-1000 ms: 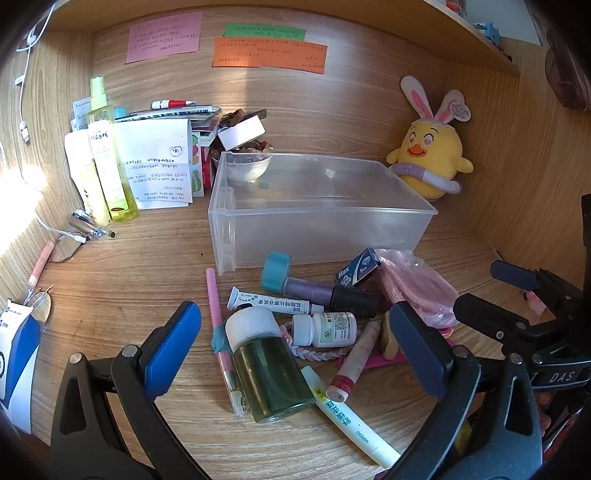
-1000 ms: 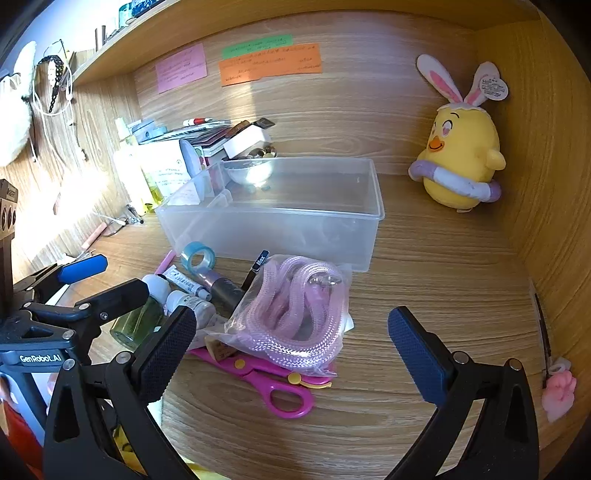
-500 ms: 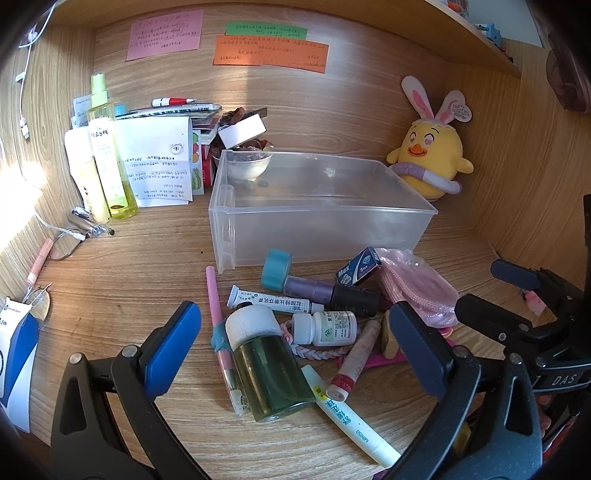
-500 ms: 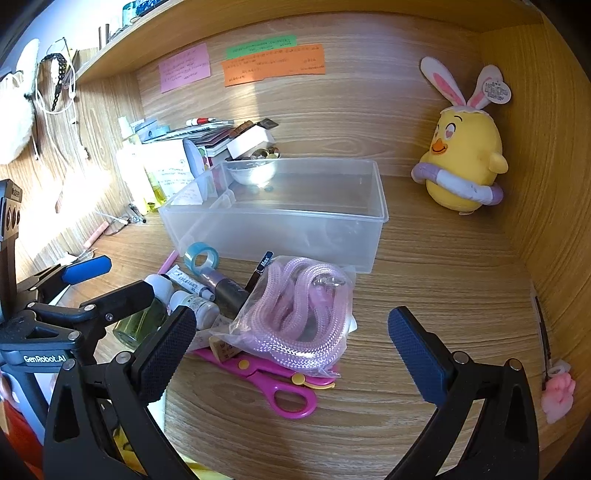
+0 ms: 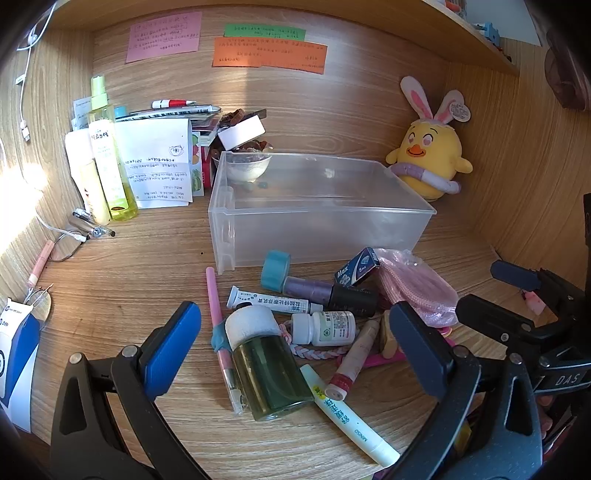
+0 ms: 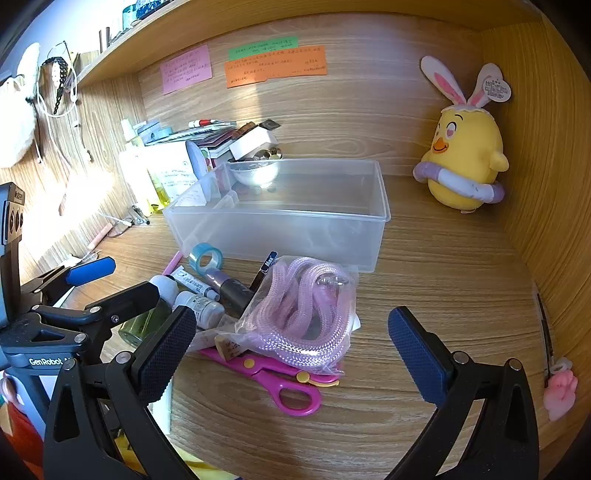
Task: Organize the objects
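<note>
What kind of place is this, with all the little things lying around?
Probably someone's desk nook at home or in a dorm, set under a shelf. Sticky notes are stuck to the wooden back wall, a plush chick sits in the corner, and pens, bottles and pink scissors lie by a clear plastic bin.

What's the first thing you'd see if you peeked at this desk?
Probably the yellow chick plush with bunny ears, sitting in the back right corner. Next, the clear plastic bin in the middle, nearly empty, with a messy pile in front of it: a green-liquid bottle, pink scissors and a bagged pink cord.
</note>
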Tool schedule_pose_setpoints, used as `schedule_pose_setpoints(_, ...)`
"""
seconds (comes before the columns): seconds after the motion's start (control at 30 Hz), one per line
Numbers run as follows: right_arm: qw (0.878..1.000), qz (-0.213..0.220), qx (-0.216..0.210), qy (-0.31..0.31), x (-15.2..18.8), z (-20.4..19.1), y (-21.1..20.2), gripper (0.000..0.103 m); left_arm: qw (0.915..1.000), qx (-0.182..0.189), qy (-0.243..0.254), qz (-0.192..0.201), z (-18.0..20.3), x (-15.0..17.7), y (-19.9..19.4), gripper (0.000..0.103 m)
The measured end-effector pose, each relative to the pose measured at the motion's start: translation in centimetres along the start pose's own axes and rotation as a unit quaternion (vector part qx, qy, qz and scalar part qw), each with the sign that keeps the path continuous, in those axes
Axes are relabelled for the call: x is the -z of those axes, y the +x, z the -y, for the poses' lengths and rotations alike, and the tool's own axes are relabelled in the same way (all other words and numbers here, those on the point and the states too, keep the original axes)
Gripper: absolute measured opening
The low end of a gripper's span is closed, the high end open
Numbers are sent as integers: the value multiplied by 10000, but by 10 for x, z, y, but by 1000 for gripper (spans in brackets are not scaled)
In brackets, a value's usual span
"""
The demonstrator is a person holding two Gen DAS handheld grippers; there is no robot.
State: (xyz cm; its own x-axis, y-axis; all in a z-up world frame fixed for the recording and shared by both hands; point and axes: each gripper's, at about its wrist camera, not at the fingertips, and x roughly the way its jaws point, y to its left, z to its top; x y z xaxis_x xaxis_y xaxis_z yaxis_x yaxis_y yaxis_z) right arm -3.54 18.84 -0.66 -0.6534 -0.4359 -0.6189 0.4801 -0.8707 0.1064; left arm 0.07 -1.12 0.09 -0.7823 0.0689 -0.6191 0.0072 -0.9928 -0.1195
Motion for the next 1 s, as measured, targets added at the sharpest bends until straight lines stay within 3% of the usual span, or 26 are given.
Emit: schedule_pose_setpoints(1.0,9997,-162,-186,80,1,3,10,103,10000,25,-60,-1,-2,3,1,103)
